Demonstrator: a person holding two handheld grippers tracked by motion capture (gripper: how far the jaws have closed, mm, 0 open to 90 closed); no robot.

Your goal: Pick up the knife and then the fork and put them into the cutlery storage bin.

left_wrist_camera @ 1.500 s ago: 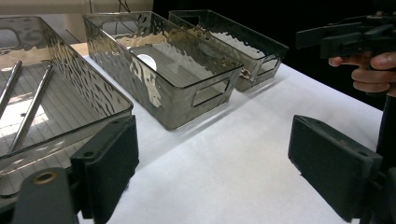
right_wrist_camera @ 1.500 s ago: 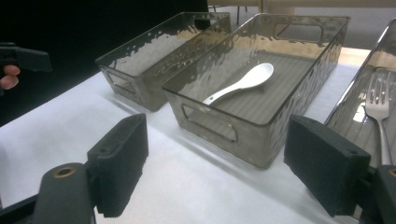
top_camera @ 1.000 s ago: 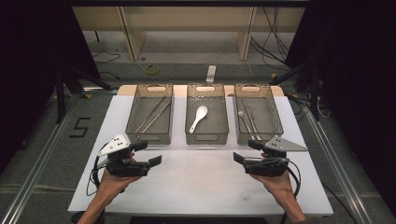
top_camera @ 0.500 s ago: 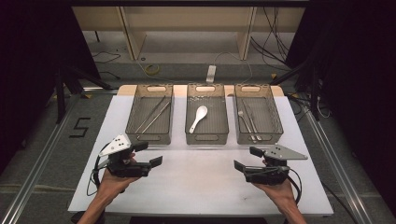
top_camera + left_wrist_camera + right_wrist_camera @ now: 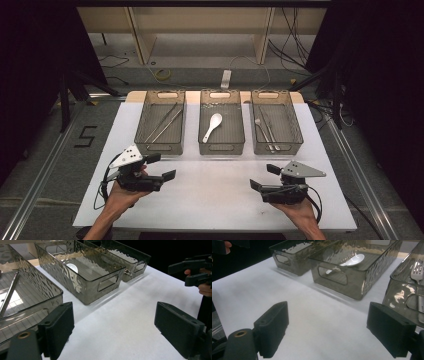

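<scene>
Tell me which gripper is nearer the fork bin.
Right. The right gripper sits just in front of the fork bin, jaws open. The left gripper is across the table, in front of the far-left bin.

A white surface (image 5: 215, 195) covers the table, and past its far edge a small white block (image 5: 226, 79) lies on the grey floor (image 5: 200, 60). Cables (image 5: 292, 45) trail far right, a yellow loop (image 5: 162, 75) far left, and a "5" mark (image 5: 85, 136) sits on the left.
</scene>
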